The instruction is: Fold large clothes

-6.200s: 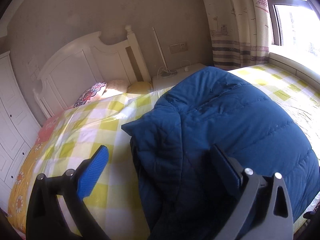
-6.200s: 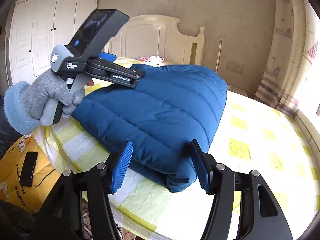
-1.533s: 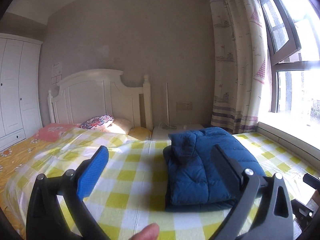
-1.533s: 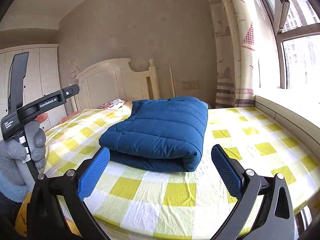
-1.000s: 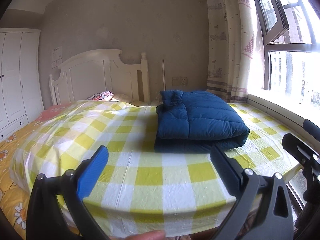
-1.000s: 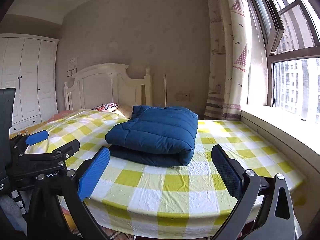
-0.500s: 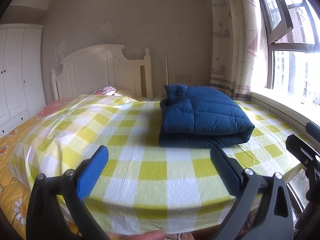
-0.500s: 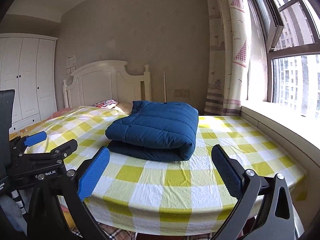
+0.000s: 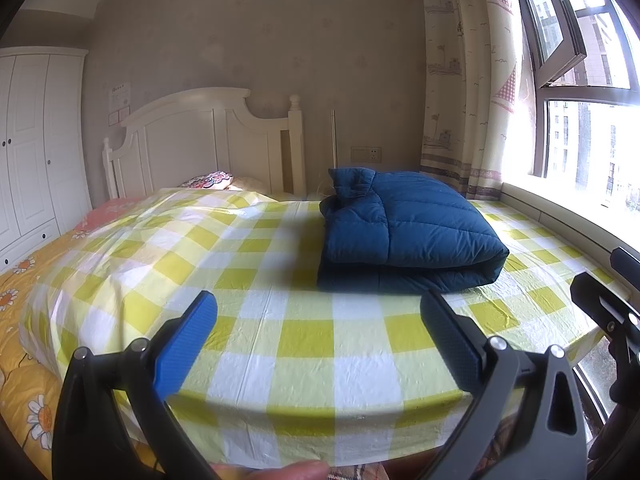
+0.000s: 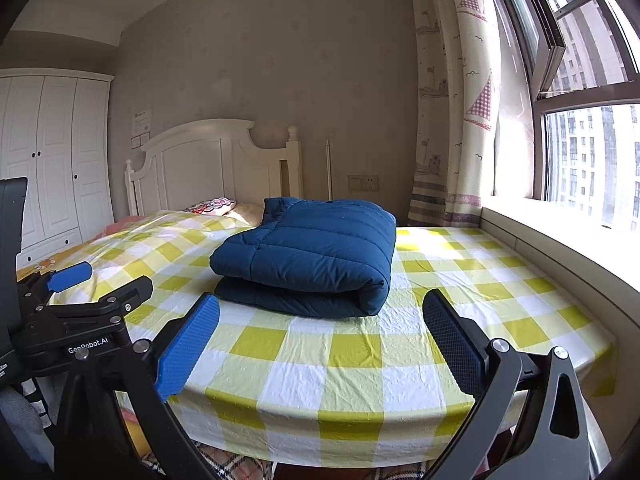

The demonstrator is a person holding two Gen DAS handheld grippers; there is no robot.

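Note:
A dark blue quilted jacket (image 9: 404, 232) lies folded into a thick bundle on the yellow-and-white checked bed sheet (image 9: 308, 332). In the right wrist view the same jacket (image 10: 312, 256) sits mid-bed, its rounded fold facing me. My left gripper (image 9: 320, 340) is open, held back from the foot of the bed, nothing between its blue pads. My right gripper (image 10: 320, 340) is open too, also short of the bed edge. The left gripper (image 10: 72, 316) shows at the left of the right wrist view. Neither touches the jacket.
A white headboard (image 9: 208, 140) and a patterned pillow (image 9: 208, 180) are at the far end. A white wardrobe (image 9: 32, 152) stands on the left. Curtain (image 10: 448, 120) and window sill (image 10: 560, 232) run along the right. A fingertip (image 9: 288, 470) shows at the bottom edge.
Both grippers have drawn back from the jacket to the foot of the bed and stayed open. In the last half second the views shifted only slightly. The jacket lies still.

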